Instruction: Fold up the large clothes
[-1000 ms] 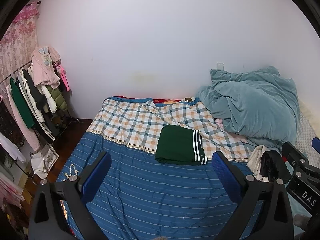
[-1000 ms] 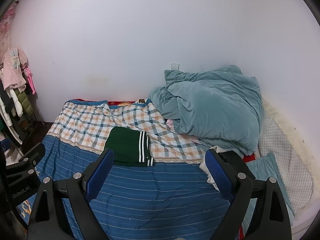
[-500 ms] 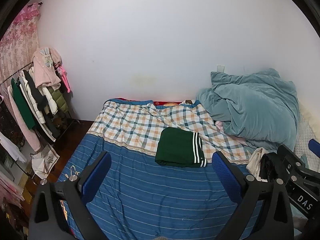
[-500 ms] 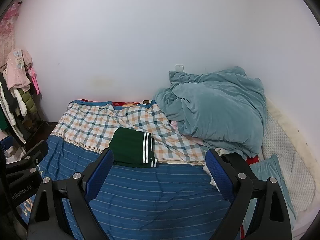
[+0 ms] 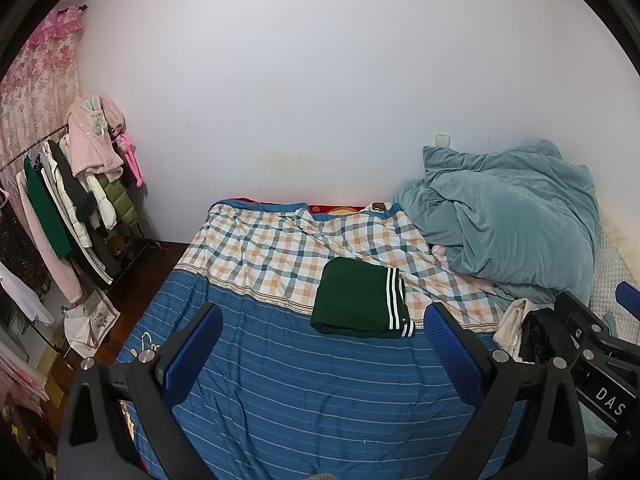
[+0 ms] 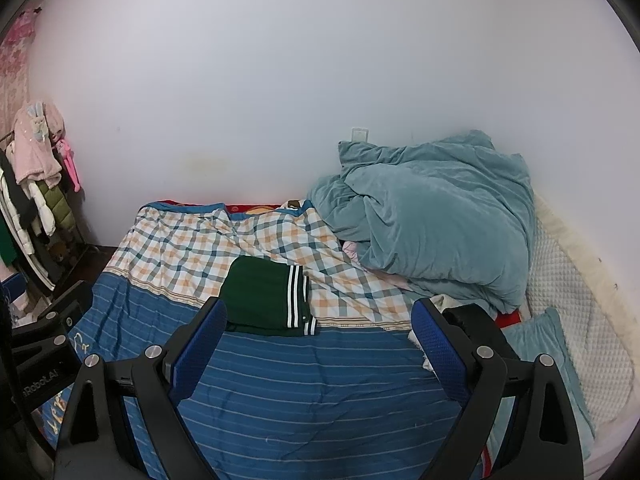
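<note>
A dark green garment with white stripes point(image 5: 360, 300) lies folded flat on the bed, where the blue striped sheet point(image 5: 300, 392) meets the checked cover; it also shows in the right wrist view point(image 6: 266, 296). My left gripper point(image 5: 322, 330) is open and empty, held above the blue sheet in front of the garment. My right gripper point(image 6: 318, 330) is open and empty, held a little to the right of it. A small heap of white and black clothes point(image 5: 520, 330) lies at the right, partly hidden behind the right gripper's body.
A bunched teal duvet point(image 5: 508, 220) fills the bed's far right. A white quilted pad point(image 6: 572, 296) and a teal pillow point(image 6: 540, 344) lie along the right edge. A clothes rack point(image 5: 68, 208) with hanging coats stands left of the bed. A white wall is behind.
Both views have tilted slightly upward and drawn back a little; the folded garment sits lower in frame. Both grippers stay open and empty.
</note>
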### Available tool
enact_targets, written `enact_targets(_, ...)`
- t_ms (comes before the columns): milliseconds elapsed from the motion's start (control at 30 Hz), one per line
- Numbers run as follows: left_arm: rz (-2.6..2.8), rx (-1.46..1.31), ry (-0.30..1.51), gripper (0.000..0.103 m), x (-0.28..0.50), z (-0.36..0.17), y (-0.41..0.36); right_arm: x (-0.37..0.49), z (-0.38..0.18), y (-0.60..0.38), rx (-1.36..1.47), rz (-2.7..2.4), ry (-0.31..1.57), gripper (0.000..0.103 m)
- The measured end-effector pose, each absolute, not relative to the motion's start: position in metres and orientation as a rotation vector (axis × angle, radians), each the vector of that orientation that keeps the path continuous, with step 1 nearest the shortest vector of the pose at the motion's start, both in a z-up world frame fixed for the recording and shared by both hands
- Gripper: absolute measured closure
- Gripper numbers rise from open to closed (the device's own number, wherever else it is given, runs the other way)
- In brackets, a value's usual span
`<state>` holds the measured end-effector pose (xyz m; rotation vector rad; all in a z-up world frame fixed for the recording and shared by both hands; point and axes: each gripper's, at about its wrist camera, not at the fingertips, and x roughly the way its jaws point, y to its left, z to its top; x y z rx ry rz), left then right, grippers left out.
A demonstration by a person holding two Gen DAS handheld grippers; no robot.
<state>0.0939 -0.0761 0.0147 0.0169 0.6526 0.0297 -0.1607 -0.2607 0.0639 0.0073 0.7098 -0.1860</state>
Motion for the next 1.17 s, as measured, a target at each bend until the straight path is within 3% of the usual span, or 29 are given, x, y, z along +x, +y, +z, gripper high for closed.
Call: enact_targets(1167,0.047,0.009,0.666,0.001,0.091,0.013,-0.071,-0.164,0.053,-0.263,0.009,-0.194,0.730,0.008)
